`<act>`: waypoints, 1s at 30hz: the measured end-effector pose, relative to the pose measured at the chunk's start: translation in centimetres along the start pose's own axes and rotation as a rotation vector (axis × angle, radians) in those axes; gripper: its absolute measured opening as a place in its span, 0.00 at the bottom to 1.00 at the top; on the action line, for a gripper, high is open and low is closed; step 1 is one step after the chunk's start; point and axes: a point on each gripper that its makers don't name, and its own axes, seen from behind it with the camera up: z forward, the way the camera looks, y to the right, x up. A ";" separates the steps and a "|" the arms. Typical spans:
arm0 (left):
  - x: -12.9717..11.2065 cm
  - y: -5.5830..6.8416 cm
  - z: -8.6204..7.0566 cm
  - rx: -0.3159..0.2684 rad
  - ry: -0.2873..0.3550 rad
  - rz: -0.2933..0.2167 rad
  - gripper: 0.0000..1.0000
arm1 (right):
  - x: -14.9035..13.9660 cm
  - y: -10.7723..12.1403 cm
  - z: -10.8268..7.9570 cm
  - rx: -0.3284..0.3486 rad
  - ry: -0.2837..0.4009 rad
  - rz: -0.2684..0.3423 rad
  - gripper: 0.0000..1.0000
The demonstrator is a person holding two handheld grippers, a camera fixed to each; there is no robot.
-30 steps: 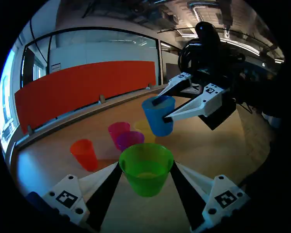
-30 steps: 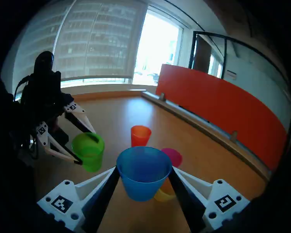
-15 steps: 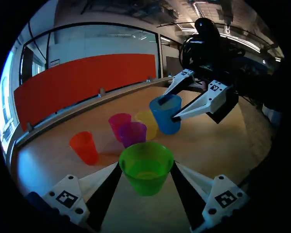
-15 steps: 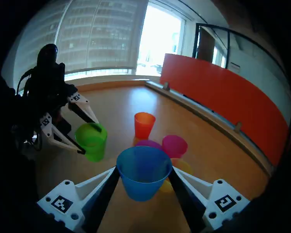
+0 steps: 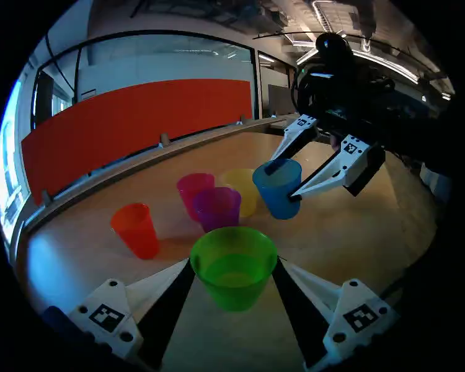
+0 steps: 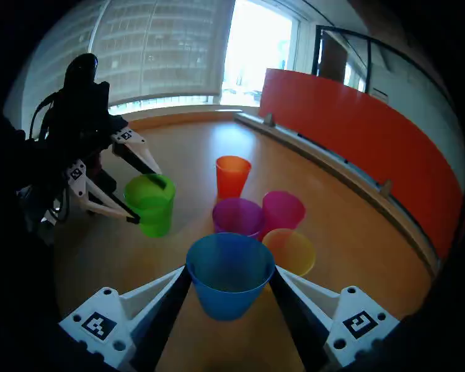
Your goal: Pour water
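Green cup is being clamped in left gripper jaws; blue cup is being clamped in right gripper jaws, over table.

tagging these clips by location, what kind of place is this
Likely an office or lab workspace, not a home: a long wooden table with an orange divider panel along its far edge, a glass partition wall behind that, and tall windows with blinds.
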 end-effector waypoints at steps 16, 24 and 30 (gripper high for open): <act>-0.9 -0.9 0.6 0.011 -0.021 -0.017 0.87 | -1.8 0.3 0.5 0.006 -0.033 0.013 0.91; -1.5 -1.1 0.9 0.011 -0.034 -0.030 0.87 | -1.8 0.1 0.5 0.008 -0.037 0.005 0.91; -1.8 -1.2 1.0 0.012 -0.042 -0.032 0.87 | -1.9 0.1 0.6 0.005 -0.040 0.005 0.91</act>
